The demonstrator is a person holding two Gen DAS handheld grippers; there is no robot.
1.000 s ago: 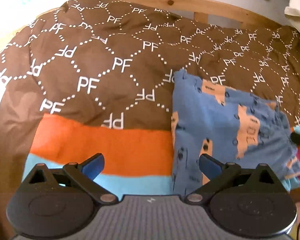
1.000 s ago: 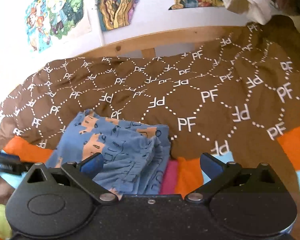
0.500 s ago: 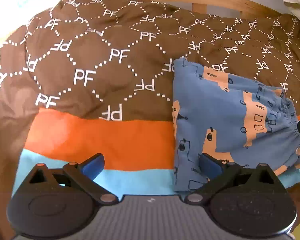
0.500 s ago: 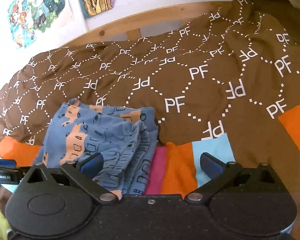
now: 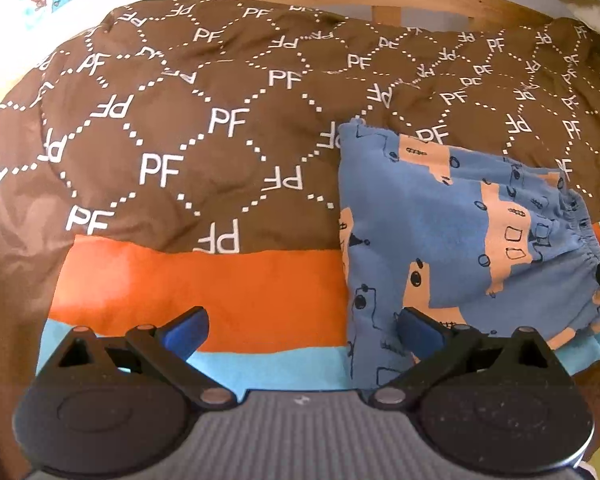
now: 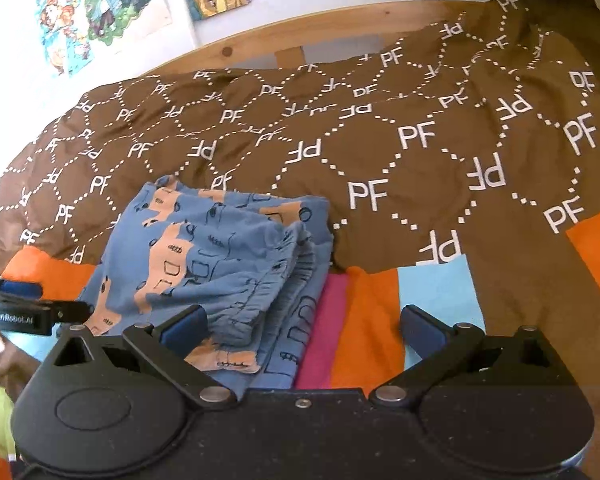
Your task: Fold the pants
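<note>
Pants (image 5: pixel 440 240) already folded into compact stack, lying on bed near edge, partly over brown blanket (image 5: pixel 204 128). Your left gripper (image 5: pixel 302 326) and right gripper (image 6: pixel 302 326) both wide open, holding nothing. Little left, perhaps final tidy.

Pants (image 5: pixel 452 240) now flatter (waistband smoothed), both cameras slightly closer.

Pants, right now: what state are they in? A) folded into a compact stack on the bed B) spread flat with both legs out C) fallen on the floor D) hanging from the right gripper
A: the pants lie in stacked layers on the bedspread; both grippers are open and empty.
</note>
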